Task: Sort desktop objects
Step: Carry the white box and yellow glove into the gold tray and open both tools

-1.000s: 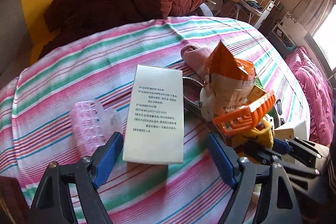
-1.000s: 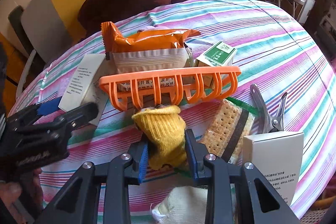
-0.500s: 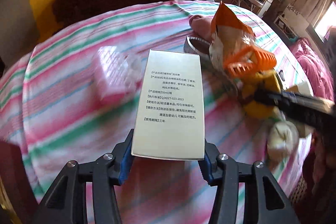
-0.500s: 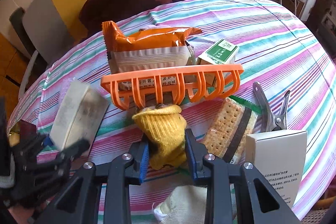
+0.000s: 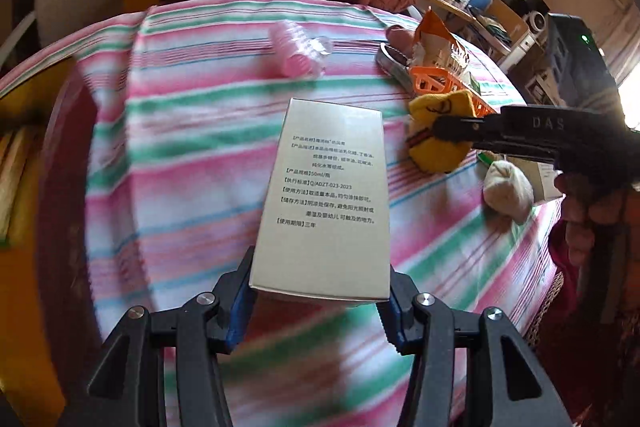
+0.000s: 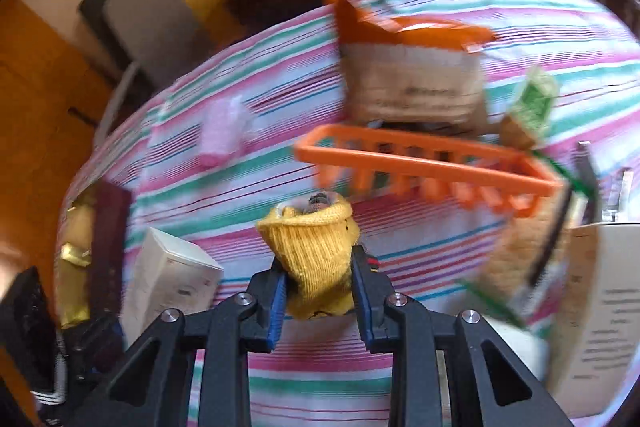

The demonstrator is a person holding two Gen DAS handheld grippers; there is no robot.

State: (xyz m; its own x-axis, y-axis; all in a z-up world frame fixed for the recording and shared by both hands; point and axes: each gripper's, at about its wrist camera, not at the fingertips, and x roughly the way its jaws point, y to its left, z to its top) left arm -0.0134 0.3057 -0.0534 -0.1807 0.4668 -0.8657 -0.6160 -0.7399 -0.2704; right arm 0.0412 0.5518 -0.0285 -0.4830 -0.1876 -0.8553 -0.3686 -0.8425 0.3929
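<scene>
Left gripper (image 5: 320,301) clamps tall white printed carton (image 5: 326,199), lifted near the striped tabletop's (image 5: 192,155) left edge; right gripper (image 6: 319,285) pinches rolled yellow knit sock (image 6: 316,259) beside the orange plastic basket (image 6: 424,167), likely both for sorting.

2 white boxes (image 5: 324,203) (image 6: 600,311), 1 orange basket (image 6: 424,163), 2 socks (image 6: 316,259) (image 5: 506,191)
</scene>
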